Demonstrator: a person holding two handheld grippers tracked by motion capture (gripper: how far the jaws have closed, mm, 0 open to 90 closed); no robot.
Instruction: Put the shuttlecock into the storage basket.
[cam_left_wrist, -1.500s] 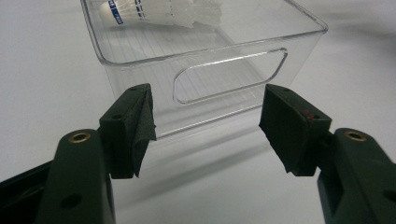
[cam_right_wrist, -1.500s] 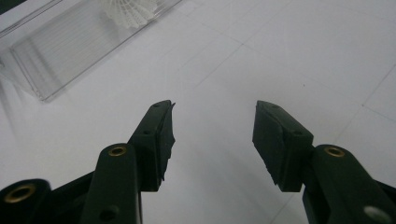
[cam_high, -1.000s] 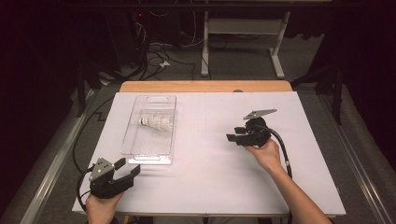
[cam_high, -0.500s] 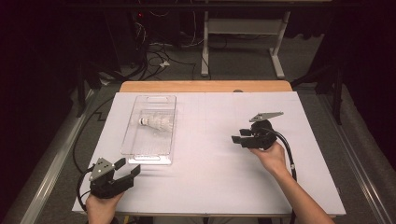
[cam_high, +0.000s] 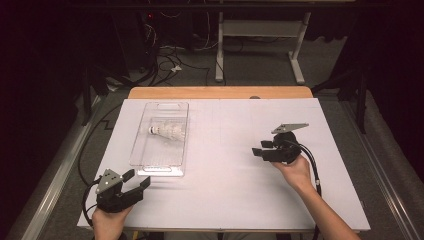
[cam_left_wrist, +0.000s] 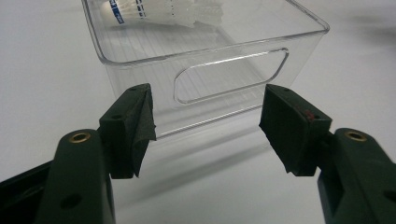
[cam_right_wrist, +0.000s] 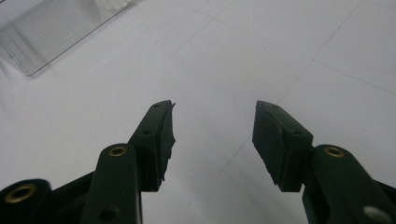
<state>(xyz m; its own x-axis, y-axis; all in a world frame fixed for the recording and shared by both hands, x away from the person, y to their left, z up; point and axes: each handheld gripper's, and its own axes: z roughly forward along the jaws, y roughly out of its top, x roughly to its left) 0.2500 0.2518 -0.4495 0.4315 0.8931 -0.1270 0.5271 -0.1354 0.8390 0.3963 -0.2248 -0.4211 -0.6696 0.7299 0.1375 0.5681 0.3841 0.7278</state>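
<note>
Table (cam_high: 225, 200): a wide white top with a strip of bare wood along its far edge; a person's forearms reach in from the near side.
Clear bin (cam_high: 162, 137): a long see-through plastic box lying lengthwise on the left half of the table, open at the top, with a cut-out handle slot in each short end wall. In the left gripper view its near end wall (cam_left_wrist: 224, 79) stands just past the jaws.
Left gripper (cam_high: 137, 181): held low at the near left corner of the table, aimed up toward the near end of the bin, close to it but not touching. Its jaws stand wide apart with nothing between them; in its own view (cam_left_wrist: 205, 126) the gap frames the bin's handle slot.
Right gripper (cam_high: 257, 149): held above the right half of the table, pointing left toward the bin and well apart from it. Its jaws are also spread and empty; in its own view (cam_right_wrist: 212, 133) only bare white tabletop lies between them, with a corner of the bin (cam_right_wrist: 51, 32) at the upper left.
Shuttlecock (cam_high: 167, 131): white, lying on its side inside the bin, in the far half, with its cork end toward the left wall. The left gripper view catches it (cam_left_wrist: 154, 9) near the far end, with blue print on its band.
</note>
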